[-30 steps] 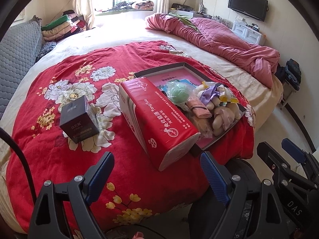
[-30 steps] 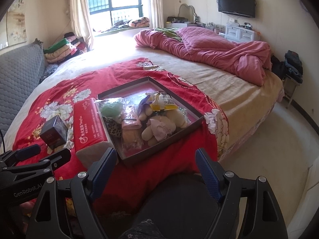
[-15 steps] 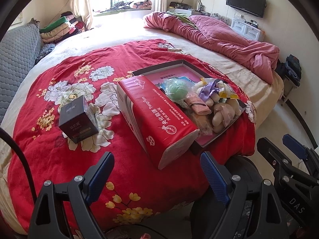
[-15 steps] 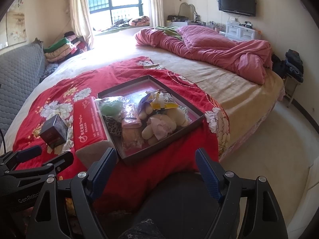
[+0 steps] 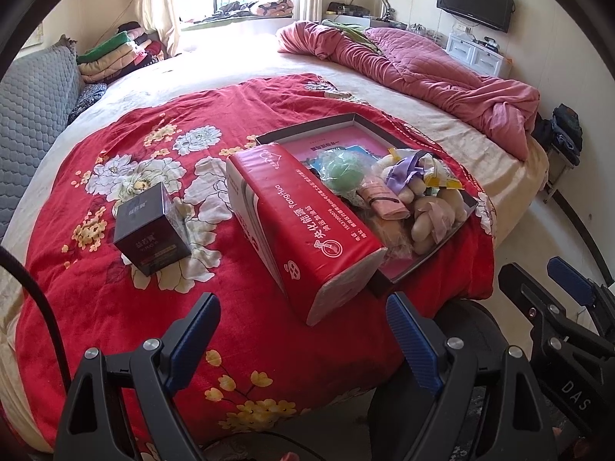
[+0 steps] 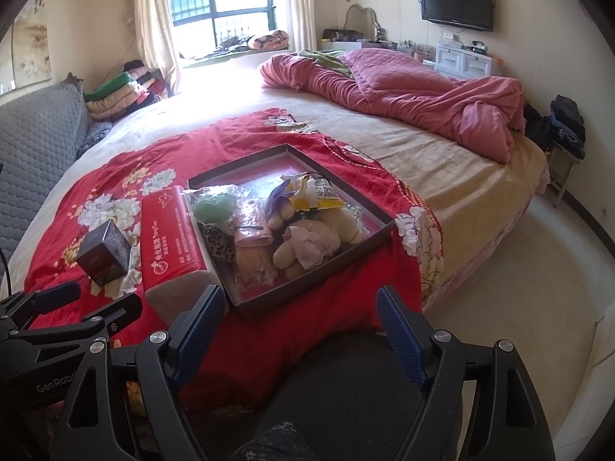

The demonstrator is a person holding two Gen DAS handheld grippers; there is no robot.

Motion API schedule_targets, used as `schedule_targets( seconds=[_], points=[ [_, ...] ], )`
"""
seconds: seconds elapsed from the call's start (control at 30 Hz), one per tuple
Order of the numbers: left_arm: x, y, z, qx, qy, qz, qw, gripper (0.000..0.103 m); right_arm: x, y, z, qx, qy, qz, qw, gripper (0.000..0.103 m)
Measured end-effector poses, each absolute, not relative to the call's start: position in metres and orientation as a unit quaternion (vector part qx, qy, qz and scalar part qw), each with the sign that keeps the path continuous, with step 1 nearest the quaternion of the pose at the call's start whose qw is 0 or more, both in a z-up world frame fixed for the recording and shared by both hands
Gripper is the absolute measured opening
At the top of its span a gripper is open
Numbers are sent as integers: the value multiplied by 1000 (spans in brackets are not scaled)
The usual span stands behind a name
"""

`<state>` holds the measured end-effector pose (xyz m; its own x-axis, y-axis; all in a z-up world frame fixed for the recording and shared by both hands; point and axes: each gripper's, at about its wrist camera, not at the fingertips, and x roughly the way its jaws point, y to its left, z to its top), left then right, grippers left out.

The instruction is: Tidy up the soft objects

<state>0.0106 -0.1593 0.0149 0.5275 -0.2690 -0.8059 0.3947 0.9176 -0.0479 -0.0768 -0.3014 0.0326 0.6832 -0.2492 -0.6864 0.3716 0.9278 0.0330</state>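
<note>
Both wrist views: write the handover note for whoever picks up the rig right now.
Left tool: open, empty, short of the bed edge.
Right tool: open, empty, facing the tray.
Shallow tray on the red floral blanket holds the plush toy, green ball in plastic, pink pouch and snack packets.
Red tissue pack lies against the tray's left rim; dark box stands apart, further left.
Done: nothing evident.
Left: all the sorting of the soft things.

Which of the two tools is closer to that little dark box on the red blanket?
Left. The left tool hovers open over the blanket's near edge, the dark box just ahead to its left. The right tool sits farther right, facing the tray, beyond the red tissue pack.
</note>
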Motion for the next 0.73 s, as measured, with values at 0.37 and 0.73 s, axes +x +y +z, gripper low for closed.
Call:
schedule_targets(
  seconds=[0.37, 0.73],
  points=[
    [13, -158, 9, 71, 452, -190, 869, 88, -75, -302, 31, 83, 362, -167, 913, 82],
    [18, -152, -2, 57, 459, -201, 864, 88, -71, -292, 34, 58, 346, -162, 922, 82]
  ],
)
